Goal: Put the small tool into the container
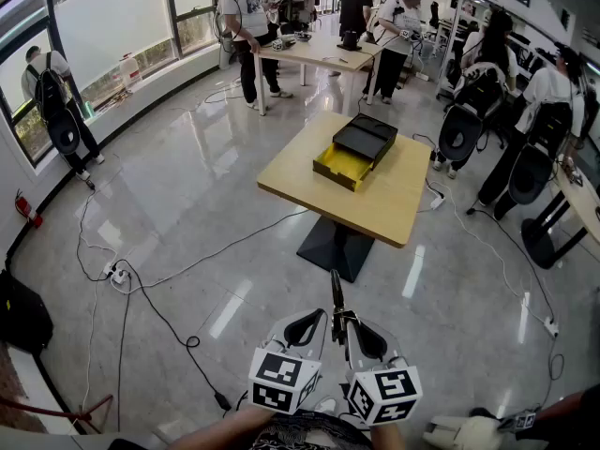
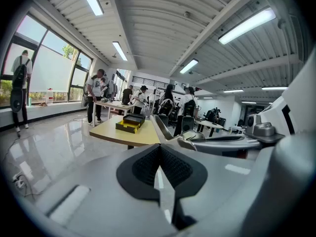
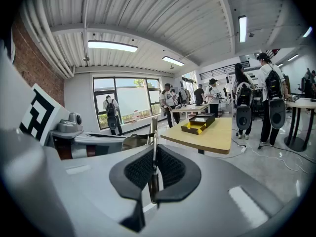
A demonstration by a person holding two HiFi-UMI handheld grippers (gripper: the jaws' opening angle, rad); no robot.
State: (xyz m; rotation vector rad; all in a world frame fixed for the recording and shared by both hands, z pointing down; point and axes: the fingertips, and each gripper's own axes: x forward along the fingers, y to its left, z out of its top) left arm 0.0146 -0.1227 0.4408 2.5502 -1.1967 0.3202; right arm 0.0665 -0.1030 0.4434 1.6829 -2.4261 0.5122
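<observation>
Your right gripper (image 3: pixel 154 168) is clamped on the thin small tool (image 3: pixel 154 135), and your left gripper (image 2: pixel 159 168) is closed on nothing. The container (image 1: pixel 354 150) lies well apart on the table (image 1: pixel 384 209), so the tool may swivel or slip while you carry it.

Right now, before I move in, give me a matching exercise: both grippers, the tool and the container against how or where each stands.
1. left gripper
2. right gripper
3. small tool
4. container

A. on the table, yellow inside showing
B. jaws together, nothing between them
C. thin, sticking out from between two pads
D. shut on the small tool

Pairs: 1-B, 2-D, 3-C, 4-A
</observation>
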